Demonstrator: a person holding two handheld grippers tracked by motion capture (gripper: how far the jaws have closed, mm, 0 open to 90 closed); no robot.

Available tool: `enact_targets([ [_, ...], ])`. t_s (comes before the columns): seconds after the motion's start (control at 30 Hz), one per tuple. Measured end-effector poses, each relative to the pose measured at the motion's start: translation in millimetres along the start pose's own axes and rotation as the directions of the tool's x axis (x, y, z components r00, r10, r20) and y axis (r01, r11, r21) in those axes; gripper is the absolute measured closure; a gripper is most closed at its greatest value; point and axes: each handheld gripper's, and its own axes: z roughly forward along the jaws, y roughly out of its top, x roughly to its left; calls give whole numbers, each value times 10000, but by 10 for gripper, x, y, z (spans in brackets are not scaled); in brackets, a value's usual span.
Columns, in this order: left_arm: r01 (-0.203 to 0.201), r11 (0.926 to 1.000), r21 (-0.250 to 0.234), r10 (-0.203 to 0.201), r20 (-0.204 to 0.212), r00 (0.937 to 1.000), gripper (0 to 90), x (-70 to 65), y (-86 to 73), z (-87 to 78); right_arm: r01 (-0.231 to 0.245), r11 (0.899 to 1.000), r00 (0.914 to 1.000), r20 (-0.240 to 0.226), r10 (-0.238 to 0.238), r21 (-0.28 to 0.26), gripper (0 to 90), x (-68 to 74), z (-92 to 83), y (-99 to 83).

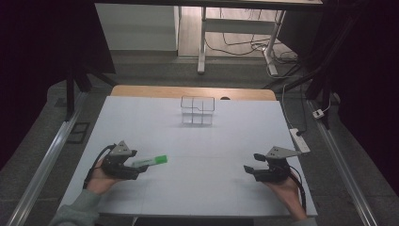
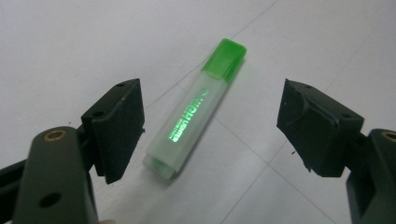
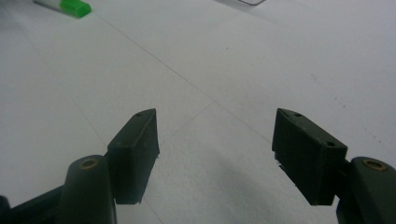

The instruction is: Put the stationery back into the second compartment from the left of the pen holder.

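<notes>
A green highlighter (image 2: pixel 196 112) with a pale clear body and a bright green cap lies flat on the white table (image 1: pixel 197 155). My left gripper (image 2: pixel 211 100) is open around it: the jaws stand wide on either side and neither pad touches it. From above, the highlighter (image 1: pixel 151 161) points right and slightly away from my left gripper (image 1: pixel 137 165), cap end farthest out. My right gripper (image 1: pixel 253 163) hovers low at the table's right side, open with nothing between its jaws. In its own view the right gripper (image 3: pixel 215 126) faces bare table, with the highlighter's cap (image 3: pixel 74 7) at the top left.
A clear divided container (image 1: pixel 197 110) stands at the far middle of the table. A white power strip (image 1: pixel 299 140) lies along the table's right edge. A desk frame and loose cables sit on the floor beyond the table.
</notes>
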Motion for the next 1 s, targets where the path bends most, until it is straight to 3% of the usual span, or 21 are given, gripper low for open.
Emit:
enact_targets([
  [0.3,-398,9985,376,393,142,9991,224,0,178,34,29,10000,10000,-24,-29,17,306,-1,15,-1],
  [0.6,-707,9935,897,642,732,9952,234,54,320,104,42,10000,10000,-88,-41,81,306,4,28,0],
  [0.83,-1242,9828,1367,1128,879,9897,234,72,461,192,82,9998,9999,-79,-80,197,304,-4,30,-2],
  [1.0,-1712,9693,1764,1523,1157,9815,245,59,556,279,57,9997,10000,-74,-56,243,304,-15,43,-9],
])
